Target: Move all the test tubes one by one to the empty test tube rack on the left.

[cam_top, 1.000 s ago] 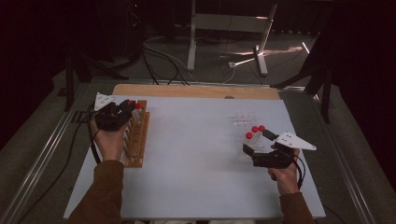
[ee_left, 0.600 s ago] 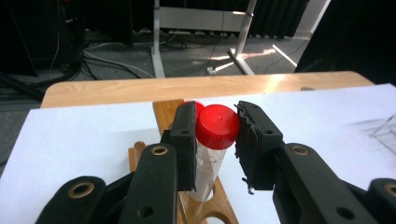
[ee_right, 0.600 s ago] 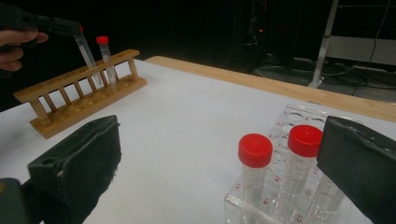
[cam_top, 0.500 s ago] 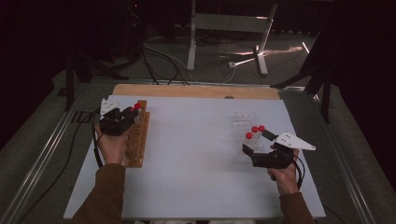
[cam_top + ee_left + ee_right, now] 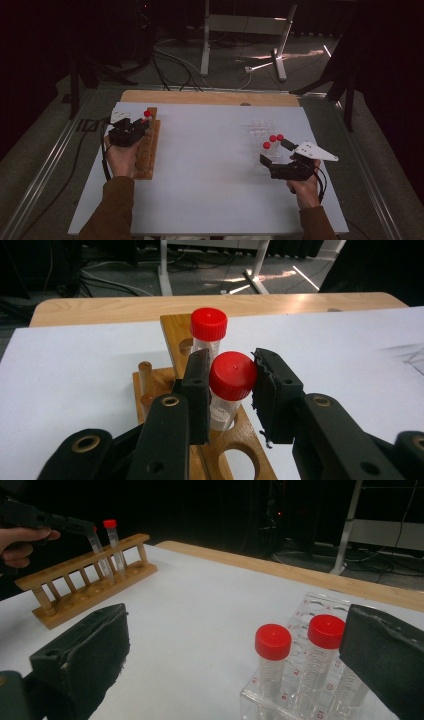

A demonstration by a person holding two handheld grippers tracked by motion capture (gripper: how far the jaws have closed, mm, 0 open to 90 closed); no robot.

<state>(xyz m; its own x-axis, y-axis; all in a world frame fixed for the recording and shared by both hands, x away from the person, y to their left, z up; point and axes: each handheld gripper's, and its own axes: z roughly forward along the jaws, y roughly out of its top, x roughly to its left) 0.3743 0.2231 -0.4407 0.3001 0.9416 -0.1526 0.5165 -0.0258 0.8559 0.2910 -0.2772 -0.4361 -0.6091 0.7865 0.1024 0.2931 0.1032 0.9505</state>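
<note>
Fingers [image 5: 232, 390] clamping red-capped tube [image 5: 231, 385], clear rack [image 5: 320, 680] beyond right gripper [image 5: 240, 670]

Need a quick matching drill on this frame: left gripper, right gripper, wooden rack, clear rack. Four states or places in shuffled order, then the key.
1. left gripper
2. right gripper
3. wooden rack
4. clear rack

A. on the table's right half, holding red-capped tubes
B. open, nothing between its fingers
C. shut on a red-capped tube
D. on the table's left side, one capped tube standing in it

Pairs: 1-C, 2-B, 3-D, 4-A
</note>
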